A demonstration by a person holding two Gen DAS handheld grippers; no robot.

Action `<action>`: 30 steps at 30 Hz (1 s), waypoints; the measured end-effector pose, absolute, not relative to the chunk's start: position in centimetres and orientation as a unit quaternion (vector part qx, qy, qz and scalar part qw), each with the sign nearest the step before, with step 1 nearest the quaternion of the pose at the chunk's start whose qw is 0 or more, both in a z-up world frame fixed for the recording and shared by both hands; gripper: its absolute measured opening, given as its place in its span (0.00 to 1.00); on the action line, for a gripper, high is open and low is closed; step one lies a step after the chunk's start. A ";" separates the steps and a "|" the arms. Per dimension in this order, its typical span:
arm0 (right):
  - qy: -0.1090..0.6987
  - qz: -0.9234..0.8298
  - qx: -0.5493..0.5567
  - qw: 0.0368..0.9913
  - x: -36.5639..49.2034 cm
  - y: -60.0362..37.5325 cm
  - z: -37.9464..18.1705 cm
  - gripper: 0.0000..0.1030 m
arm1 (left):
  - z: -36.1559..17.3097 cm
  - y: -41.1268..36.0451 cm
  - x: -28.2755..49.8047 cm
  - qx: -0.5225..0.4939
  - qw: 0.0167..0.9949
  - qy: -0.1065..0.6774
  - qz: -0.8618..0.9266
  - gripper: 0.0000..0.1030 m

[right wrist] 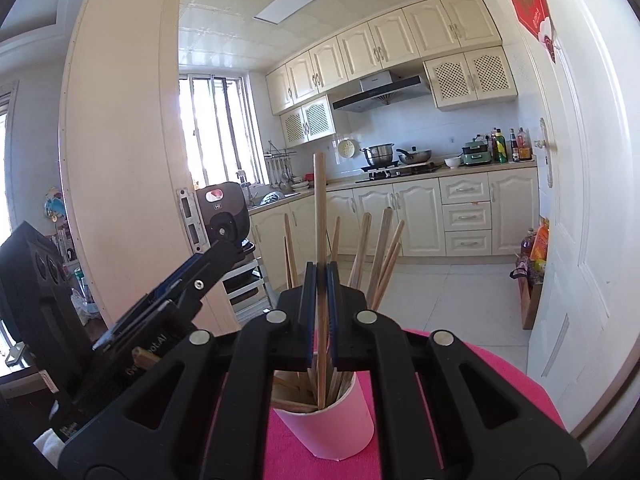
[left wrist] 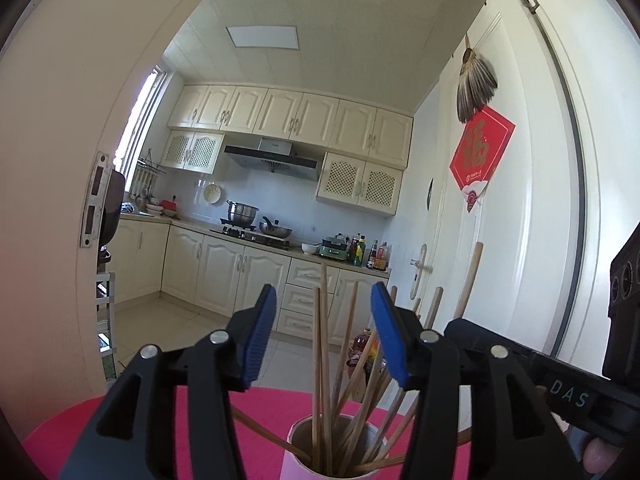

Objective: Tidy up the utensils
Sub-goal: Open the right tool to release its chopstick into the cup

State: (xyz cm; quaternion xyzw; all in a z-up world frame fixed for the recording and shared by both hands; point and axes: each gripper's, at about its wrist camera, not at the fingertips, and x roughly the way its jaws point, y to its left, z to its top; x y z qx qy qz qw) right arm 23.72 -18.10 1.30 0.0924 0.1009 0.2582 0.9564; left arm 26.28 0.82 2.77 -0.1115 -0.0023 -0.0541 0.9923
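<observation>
A pale pink paper cup (right wrist: 332, 424) stands on a pink table (right wrist: 516, 384) and holds several wooden chopsticks (right wrist: 380, 256). My right gripper (right wrist: 320, 276) is shut on one upright wooden chopstick (right wrist: 319, 208) whose lower end sits inside the cup. In the left wrist view the cup (left wrist: 298, 462) with chopsticks (left wrist: 320, 360) is just below and between the fingers. My left gripper (left wrist: 323, 300) is open and empty above the cup. The right gripper's body (left wrist: 560, 376) shows at the right of that view.
The pink table (left wrist: 60, 432) stands at a kitchen doorway. A white door (right wrist: 576, 200) stands open on the right, the door frame (right wrist: 120, 160) on the left. Cream cabinets (left wrist: 240, 272), a stove with pots (left wrist: 256, 224) and bottles (right wrist: 532, 248) on the floor lie beyond.
</observation>
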 end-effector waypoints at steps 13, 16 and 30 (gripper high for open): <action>0.090 0.234 0.081 0.965 20.6 -18.3 3.3 0.07 | 5.0 2.4 22.4 -0.114 0.992 0.007 -0.052 0.58; 0.086 0.224 0.079 0.968 19.5 -18.6 3.7 0.07 | 5.6 2.6 21.2 -0.106 0.993 0.011 -0.048 0.59; 0.079 0.209 0.066 0.973 13.8 -20.3 4.9 0.07 | 6.3 3.2 15.4 -0.073 0.996 0.050 -0.026 0.61</action>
